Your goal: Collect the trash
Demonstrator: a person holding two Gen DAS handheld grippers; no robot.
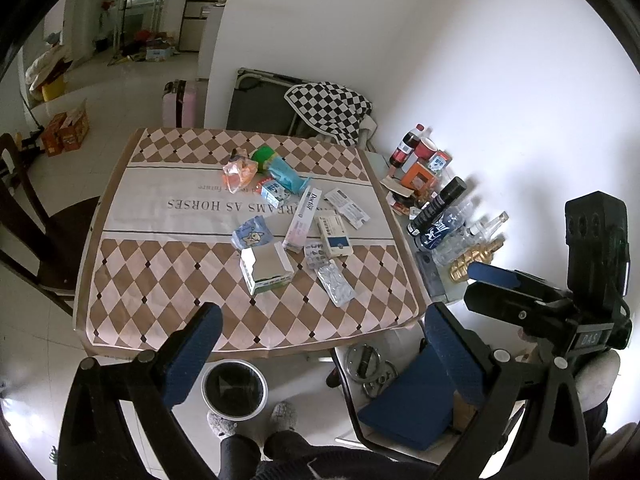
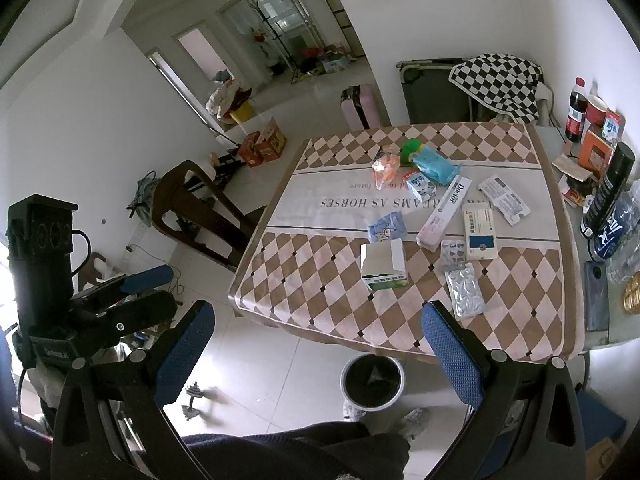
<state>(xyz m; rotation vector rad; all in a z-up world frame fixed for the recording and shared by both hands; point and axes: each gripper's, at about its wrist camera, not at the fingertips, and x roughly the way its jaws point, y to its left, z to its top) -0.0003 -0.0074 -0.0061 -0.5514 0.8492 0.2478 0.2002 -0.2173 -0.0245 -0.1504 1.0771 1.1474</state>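
Trash lies scattered on the diamond-patterned tablecloth point(image 1: 168, 312): an open white-and-green box point(image 1: 266, 266), two blister packs point(image 1: 335, 288), a blue-and-white medicine box point(image 1: 335, 236), a long toothpaste box point(image 1: 303, 218), a blue pouch point(image 1: 251, 233), a small carton point(image 1: 274, 192), a teal wrapper point(image 1: 286, 174) and an orange bag point(image 1: 239, 172). A round bin point(image 1: 234, 388) stands on the floor at the table's near edge. My left gripper point(image 1: 322, 314) hovers open above that edge, holding nothing. My right gripper point(image 2: 317, 312) is also open and empty, over the table's near-left corner and the bin point(image 2: 372, 378).
Bottles and cans point(image 1: 436, 208) crowd the bare strip at the table's right side. A dark wooden chair point(image 2: 192, 208) stands at the left, a blue-cushioned seat point(image 1: 412, 400) at the right. A person's slippered feet point(image 1: 250, 420) stand by the bin. A dumbbell point(image 2: 194, 398) lies on the floor.
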